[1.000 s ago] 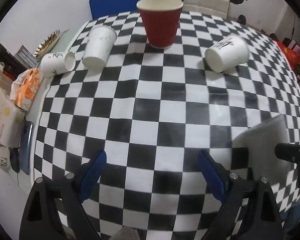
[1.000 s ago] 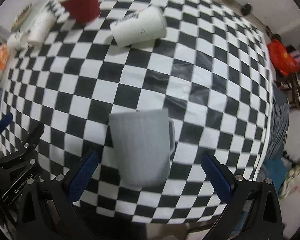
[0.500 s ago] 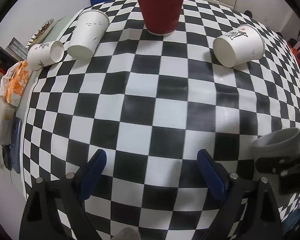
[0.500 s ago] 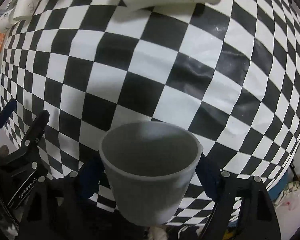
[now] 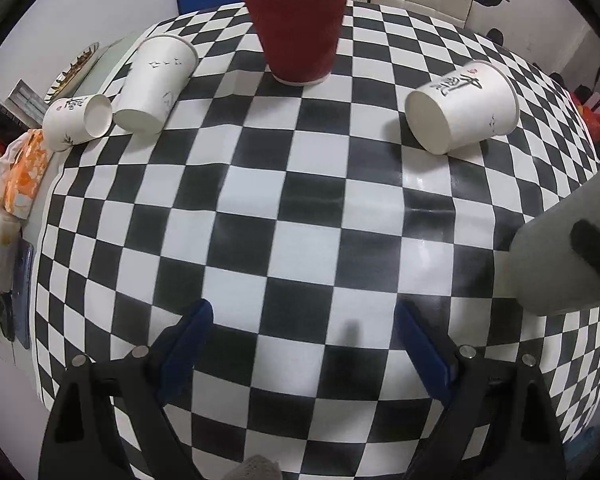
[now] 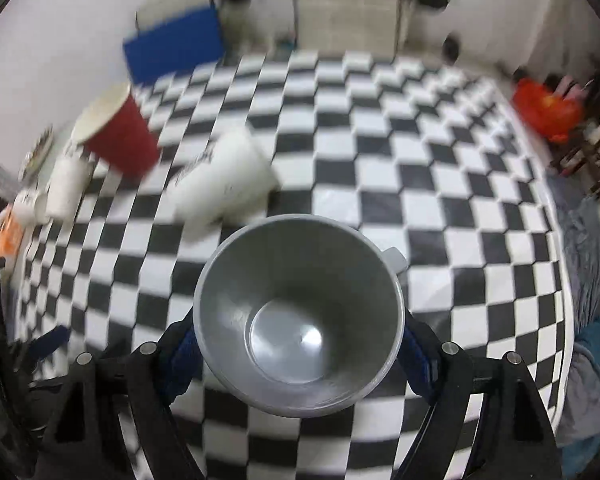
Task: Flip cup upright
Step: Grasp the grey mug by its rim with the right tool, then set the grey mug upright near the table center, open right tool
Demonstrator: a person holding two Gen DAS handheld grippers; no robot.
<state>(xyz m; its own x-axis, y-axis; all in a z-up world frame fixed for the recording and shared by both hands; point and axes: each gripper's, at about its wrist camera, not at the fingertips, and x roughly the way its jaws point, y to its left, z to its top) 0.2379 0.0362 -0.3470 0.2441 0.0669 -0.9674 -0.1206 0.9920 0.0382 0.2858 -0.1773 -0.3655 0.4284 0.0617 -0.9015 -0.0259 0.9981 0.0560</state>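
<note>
My right gripper (image 6: 298,344) is shut on a grey mug (image 6: 300,312), its blue pads on the mug's two sides. The mug is tilted with its open mouth toward the camera, and its handle (image 6: 394,258) points up and right. In the left wrist view the same mug (image 5: 556,256) hangs at the far right, tipped above the checkered table (image 5: 284,208), with a black finger (image 5: 594,246) across it. My left gripper (image 5: 304,340) is open and empty, low over the table's near part.
A red paper cup (image 5: 300,24) stands upright at the back. A white paper cup (image 5: 460,106) lies on its side at the right; two more (image 5: 154,84) (image 5: 78,120) lie at the left. Packets and a phone lie by the left edge.
My right gripper closed on the grey mug, lifted it and turned it from mouth-down to mouth facing the camera. My left gripper moved forward toward the cups, still open.
</note>
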